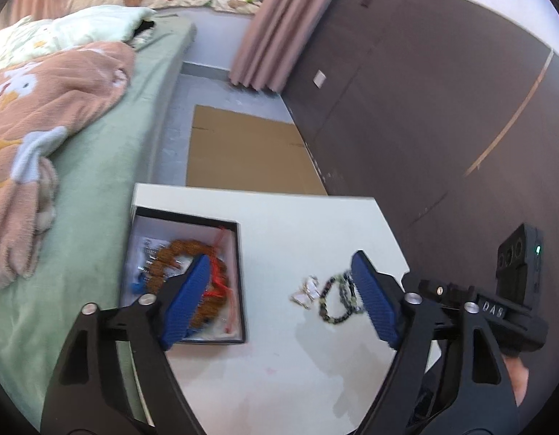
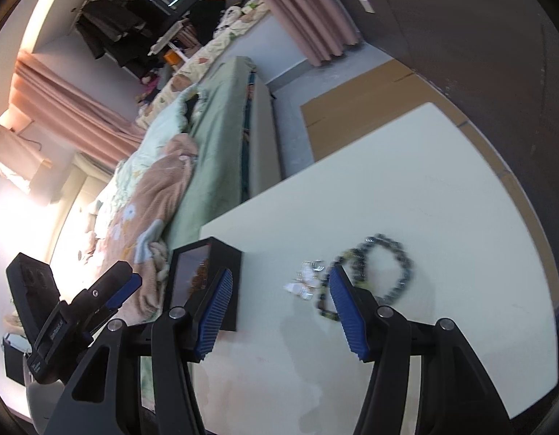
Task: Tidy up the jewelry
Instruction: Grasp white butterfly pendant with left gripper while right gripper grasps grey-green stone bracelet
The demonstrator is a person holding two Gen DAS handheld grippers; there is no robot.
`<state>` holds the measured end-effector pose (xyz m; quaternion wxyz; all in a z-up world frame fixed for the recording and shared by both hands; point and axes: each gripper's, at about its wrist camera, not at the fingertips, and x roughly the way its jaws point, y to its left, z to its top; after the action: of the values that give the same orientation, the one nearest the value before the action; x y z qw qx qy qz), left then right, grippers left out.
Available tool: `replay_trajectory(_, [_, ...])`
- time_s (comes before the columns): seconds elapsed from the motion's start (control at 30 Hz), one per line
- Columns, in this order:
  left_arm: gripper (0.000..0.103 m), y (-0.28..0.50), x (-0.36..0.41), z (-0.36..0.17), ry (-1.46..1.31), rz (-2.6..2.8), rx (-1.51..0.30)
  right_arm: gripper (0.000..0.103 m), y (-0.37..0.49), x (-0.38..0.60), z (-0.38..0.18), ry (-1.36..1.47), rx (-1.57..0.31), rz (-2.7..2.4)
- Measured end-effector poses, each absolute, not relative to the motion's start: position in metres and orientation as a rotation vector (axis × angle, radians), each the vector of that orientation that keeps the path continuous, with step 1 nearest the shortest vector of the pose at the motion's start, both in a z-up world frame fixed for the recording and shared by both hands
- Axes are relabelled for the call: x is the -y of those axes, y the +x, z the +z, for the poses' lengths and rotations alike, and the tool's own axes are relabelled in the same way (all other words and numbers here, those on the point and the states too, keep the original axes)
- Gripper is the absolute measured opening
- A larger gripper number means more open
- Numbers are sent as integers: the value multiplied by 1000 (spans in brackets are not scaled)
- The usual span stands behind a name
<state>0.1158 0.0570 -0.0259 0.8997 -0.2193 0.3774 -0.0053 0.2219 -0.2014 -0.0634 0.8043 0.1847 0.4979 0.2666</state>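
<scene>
A black box stands open on the white table at its left edge. It holds a brown bead bracelet with red tassels. Dark bead bracelets and a small pale trinket lie on the table right of the box. My left gripper is open and empty above the box's right wall. My right gripper is open and empty, its right pad over the dark bracelets, the trinket between the jaws. The box shows at its left. The left gripper appears at the left of the right wrist view.
A bed with a green sheet and a pink blanket runs along the table's left. Flat cardboard lies on the floor beyond the table. A dark wall panel stands at the right. Pink curtains hang behind.
</scene>
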Motion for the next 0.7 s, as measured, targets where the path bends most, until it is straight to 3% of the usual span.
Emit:
replay_trajectory(0.23, [61, 133, -25, -42, -400, -42, -844, 47, 230, 222, -80, 370, -1112, 500])
replay_trajectory(0.7, [53, 178, 14, -88, -324, -57, -983, 46, 244, 245, -85, 368, -1133, 433])
